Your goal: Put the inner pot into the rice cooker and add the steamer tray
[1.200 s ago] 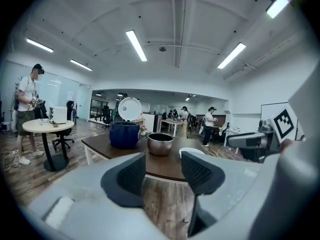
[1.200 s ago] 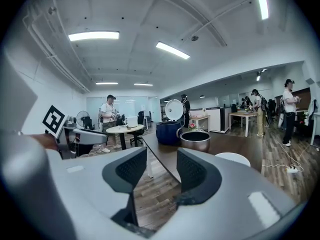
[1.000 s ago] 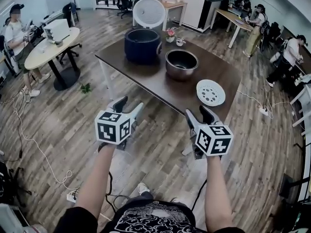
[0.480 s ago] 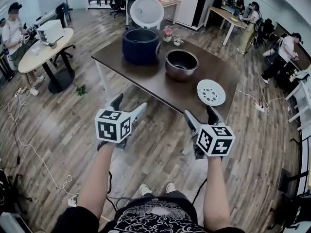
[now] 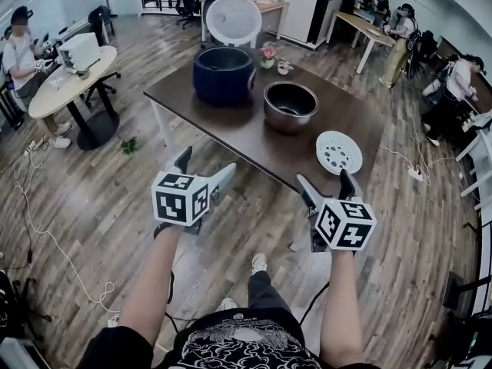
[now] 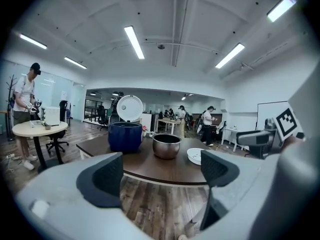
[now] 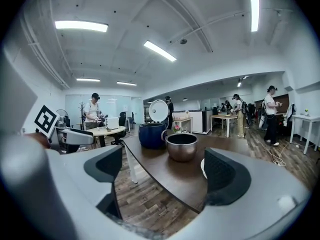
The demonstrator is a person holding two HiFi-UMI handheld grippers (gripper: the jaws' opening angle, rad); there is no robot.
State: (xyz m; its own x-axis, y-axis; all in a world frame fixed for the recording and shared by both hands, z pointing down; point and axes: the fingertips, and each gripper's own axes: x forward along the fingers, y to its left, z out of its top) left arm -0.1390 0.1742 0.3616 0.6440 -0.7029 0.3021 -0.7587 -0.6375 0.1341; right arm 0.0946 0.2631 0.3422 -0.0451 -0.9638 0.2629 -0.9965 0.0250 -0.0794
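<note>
1. Holding our 2 grippers out ahead of us over the wooden floor, short of the dark brown table, we touch nothing with either.
2. Our left gripper has its jaws spread wide. They have just been opening, and between the pads we see only floor and the table beyond.
3. Our right gripper also stands wide apart, its jaws just having been opening, and the pads press on nothing.
4. The dark blue rice cooker stands on the far-left part of the table, with its round white lid raised upright behind it.
5. The metal inner pot stands upright on the table to the right of the cooker, close to it but not touching.
6. The white perforated steamer tray lies flat on the table, nearer us than the pot and to its right. It is apart from the pot and close to the table's right edge.
7. A small flower pot sits on the far side of the table, between the cooker and the pot.
8. A person stands by a round table at the far left.
</note>
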